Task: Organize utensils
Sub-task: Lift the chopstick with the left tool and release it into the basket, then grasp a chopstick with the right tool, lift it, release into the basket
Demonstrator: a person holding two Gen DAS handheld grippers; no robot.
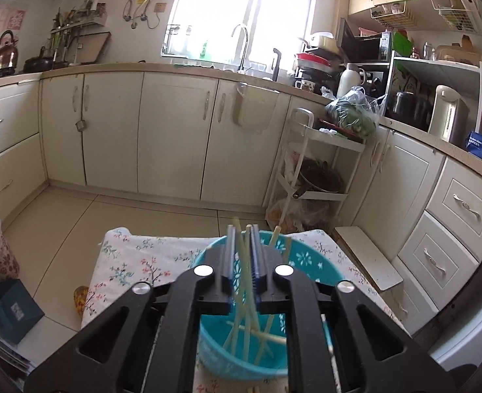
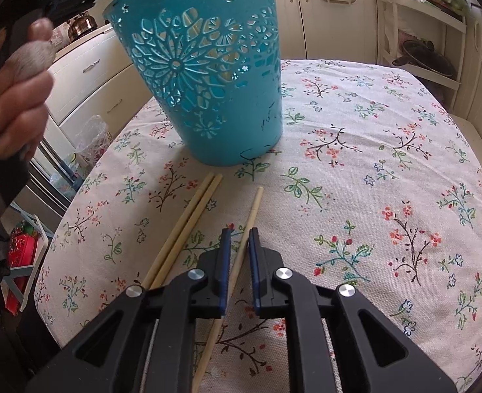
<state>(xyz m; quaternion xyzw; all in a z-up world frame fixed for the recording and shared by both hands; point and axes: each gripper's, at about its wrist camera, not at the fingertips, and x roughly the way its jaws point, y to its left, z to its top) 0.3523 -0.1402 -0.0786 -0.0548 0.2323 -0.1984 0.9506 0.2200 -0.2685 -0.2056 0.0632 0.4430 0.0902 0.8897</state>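
A teal cut-out holder stands on the floral tablecloth. In the left wrist view the holder sits right under my left gripper, with several pale chopsticks leaning inside. The left jaws are narrowly apart around one chopstick; I cannot tell if they grip it. My right gripper is low over the cloth, its jaws closely straddling a single chopstick that lies flat. Two more chopsticks lie side by side to its left.
The table's far and right edges drop to a tiled floor. Kitchen cabinets, a white rack and drawers ring the table. A hand holds the left gripper's handle at the right wrist view's left edge.
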